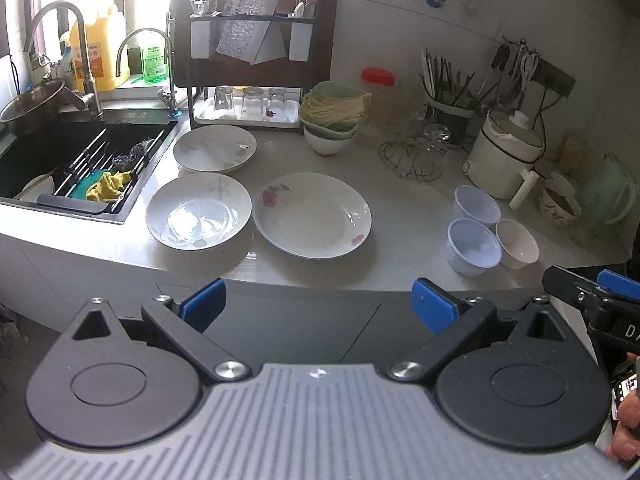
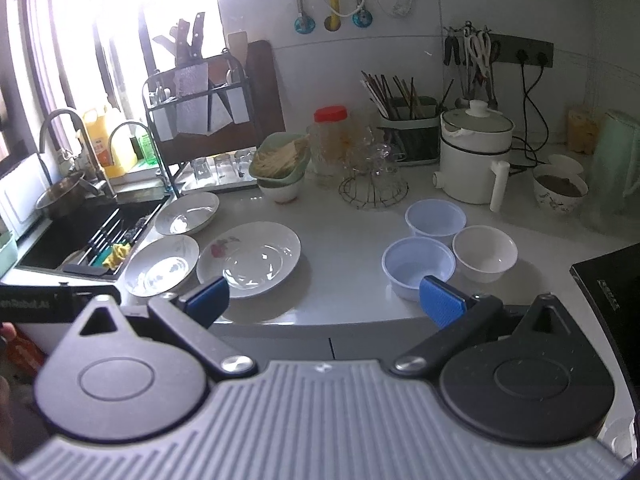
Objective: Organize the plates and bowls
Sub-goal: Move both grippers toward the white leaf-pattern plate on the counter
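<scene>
Left gripper [image 1: 318, 304] and right gripper [image 2: 324, 300]: jaws spread wide, nothing held, both short of the counter [image 1: 400, 216] edge. On it, three plates [image 1: 312, 216] clustered beside the sink [image 1: 80, 160]; three small bowls [image 2: 418, 266] grouped to the right, apparently touching, near the white cooker [image 2: 474, 156].

Home kitchen, lived-in: pale countertop [image 1: 400, 216] w/ black sink [image 1: 48, 168] and two faucets [image 1: 80, 40] at left of frame, window behind w/ detergent bottles on the sill. Upper centre a dark dish rack [image 1: 256, 52] w/ knives, cutting board & upturned glasses; plates [image 1: 312, 216] and bowls [image 1: 516, 244] sit loose on the counter. At right a chopstick holder [image 2: 404, 136], small white electric pot [image 2: 472, 152] plugged into a wall socket strip [image 2: 520, 54], scissors hung beside it.
</scene>
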Tool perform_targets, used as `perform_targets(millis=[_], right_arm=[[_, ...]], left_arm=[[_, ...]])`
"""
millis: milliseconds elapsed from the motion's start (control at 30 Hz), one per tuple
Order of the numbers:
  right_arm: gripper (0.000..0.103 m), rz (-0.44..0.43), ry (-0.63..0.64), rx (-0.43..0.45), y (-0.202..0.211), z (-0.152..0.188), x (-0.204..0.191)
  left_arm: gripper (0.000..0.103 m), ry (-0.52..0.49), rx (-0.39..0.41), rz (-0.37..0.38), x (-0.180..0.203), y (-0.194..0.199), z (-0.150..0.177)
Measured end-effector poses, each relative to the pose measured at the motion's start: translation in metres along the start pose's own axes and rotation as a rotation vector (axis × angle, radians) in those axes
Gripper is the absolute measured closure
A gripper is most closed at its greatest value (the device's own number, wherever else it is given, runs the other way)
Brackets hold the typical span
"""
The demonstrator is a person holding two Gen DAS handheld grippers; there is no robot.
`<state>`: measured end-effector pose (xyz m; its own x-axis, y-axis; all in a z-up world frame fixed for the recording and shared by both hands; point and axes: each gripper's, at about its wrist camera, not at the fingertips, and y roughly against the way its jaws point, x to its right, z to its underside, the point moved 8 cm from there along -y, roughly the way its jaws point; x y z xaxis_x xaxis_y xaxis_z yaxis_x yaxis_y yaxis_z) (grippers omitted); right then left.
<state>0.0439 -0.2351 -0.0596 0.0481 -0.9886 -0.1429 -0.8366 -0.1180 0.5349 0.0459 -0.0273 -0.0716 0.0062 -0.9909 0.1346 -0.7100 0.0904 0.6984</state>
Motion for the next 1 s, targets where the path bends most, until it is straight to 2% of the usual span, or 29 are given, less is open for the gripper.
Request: perform_targets(millis=[300,733,800,1000], right_arm=[[0.000,-0.006,0.010,0.007,0.004,0.001,0.003],[0.000,-0.007,0.003,0.001,0.002,0.010,0.000],[0.000,0.017,0.012,0.017,0.004,0.011,-0.001],[0.000,0.014,-0.001,0.039,0.004,0.011,-0.002]], left_arm=[[0.002,-0.005,0.004,0.008,0.005,0.002,0.001],[0.002,0.007,0.011,-0.010,-0.008,0.005,0.007],[0.002,0.006,0.009,-0.010,-0.008,0.005,0.008],[0.002,-0.006,-0.013,-0.013,-0.014,0.000,0.011]])
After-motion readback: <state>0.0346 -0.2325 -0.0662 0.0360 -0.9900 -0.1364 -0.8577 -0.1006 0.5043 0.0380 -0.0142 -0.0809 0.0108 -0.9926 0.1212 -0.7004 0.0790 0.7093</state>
